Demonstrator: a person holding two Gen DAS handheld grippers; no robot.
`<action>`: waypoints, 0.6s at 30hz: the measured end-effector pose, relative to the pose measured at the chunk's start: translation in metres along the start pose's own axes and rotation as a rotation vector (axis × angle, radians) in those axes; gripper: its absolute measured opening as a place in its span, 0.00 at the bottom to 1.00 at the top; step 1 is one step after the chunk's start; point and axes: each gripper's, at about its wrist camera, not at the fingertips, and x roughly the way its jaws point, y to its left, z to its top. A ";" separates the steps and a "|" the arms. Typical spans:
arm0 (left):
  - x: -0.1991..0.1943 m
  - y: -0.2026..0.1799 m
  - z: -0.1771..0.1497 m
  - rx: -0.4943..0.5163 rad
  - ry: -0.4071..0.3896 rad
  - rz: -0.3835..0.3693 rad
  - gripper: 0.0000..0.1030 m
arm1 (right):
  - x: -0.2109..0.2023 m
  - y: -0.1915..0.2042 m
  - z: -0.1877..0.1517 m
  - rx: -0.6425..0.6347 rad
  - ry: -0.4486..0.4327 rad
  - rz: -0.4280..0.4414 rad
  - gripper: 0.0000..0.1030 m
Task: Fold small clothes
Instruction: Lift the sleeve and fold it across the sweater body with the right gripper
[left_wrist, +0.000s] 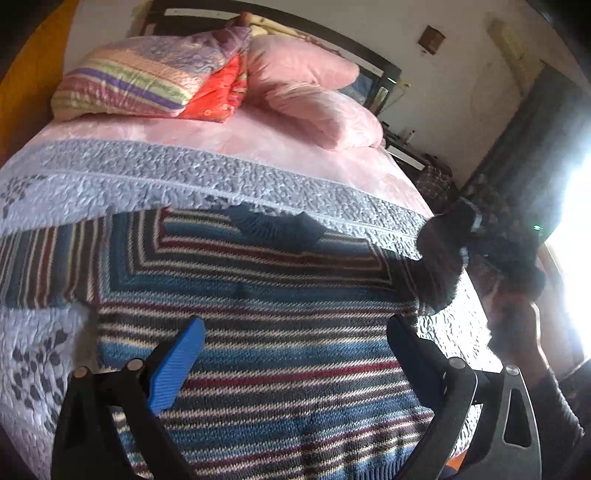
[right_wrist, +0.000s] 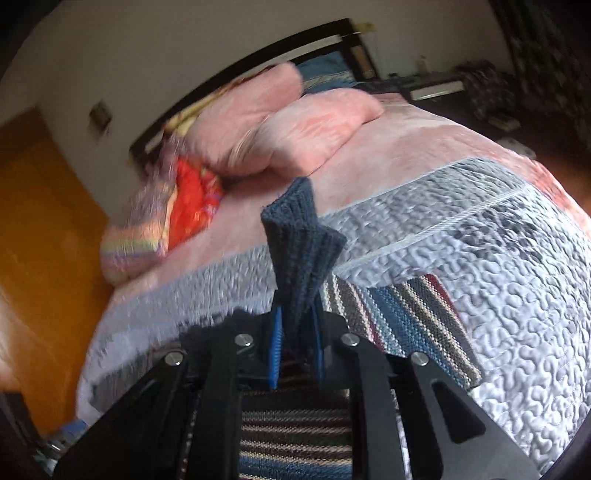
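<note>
Soft, floppy striped sweater (left_wrist: 277, 332) under the wide-open left gripper (left_wrist: 291, 354); right gripper (right_wrist: 295, 347), lower centre, pinches its cuff (right_wrist: 303, 251).

A bed (left_wrist: 258, 147) is seen covered by a pink sheet and a grey quilted coverlet (left_wrist: 184, 177). A striped knitted sweater (left_wrist: 277, 350) is spread on the coverlet at 6 o'clock. Two pink pillows (left_wrist: 317, 99) are stacked at 1 o'clock, and a folded striped quilt (left_wrist: 140, 81) lies at 11 o'clock.
</note>
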 end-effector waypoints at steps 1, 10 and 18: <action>0.003 -0.001 0.003 0.005 0.004 -0.011 0.96 | 0.007 0.010 -0.006 -0.027 0.012 -0.007 0.13; 0.040 0.001 0.026 -0.066 0.034 -0.104 0.96 | 0.087 0.084 -0.085 -0.288 0.135 -0.140 0.13; 0.096 0.006 0.043 -0.176 0.140 -0.226 0.96 | 0.129 0.106 -0.144 -0.411 0.274 -0.193 0.34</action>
